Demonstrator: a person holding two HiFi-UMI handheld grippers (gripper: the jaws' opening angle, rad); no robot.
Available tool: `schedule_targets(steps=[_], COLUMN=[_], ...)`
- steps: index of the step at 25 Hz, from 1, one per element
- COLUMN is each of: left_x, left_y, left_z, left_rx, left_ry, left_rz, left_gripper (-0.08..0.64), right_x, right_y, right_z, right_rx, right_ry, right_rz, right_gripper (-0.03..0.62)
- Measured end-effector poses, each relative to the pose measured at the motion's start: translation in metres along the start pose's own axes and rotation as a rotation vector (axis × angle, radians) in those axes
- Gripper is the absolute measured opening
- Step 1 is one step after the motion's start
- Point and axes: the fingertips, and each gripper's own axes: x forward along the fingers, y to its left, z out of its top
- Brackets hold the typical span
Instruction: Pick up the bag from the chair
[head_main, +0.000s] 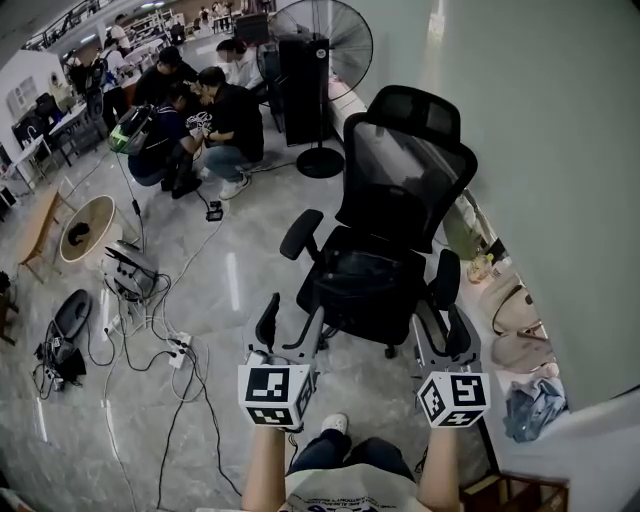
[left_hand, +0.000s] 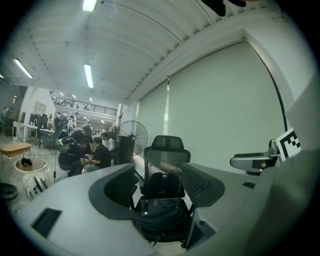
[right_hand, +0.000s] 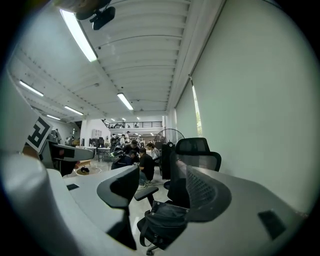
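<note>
Evidently pre-grasp: left gripper (head_main: 289, 336) and right gripper (head_main: 446, 341) hang spread and empty before the bag (head_main: 360, 276) on the chair (head_main: 411, 182); reach forward next.

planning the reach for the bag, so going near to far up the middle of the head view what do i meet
left gripper and right gripper side by side → bag on the seat → chair backrest → standing fan
</note>
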Motion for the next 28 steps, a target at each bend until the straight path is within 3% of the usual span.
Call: schedule_targets(steps=[15,28], left_x=[0.152,0.323], left_y=[0.044,0.071], left_z=[-0.052,-0.106], left_rx=[-0.051,-0.065], left_ry=[0.126,0.218], left_rz=[-0.005,0.014], left_gripper=[0.287,0.287], right_x=[0.148,0.303], right_y=[-0.053,-0.125], right_z=[-0.055,-0.124], right_rx=[0.017,0.009], right_ry=[0.127,0.214], right_rz=[0.001,0.128], right_gripper=[0.304,0.313])
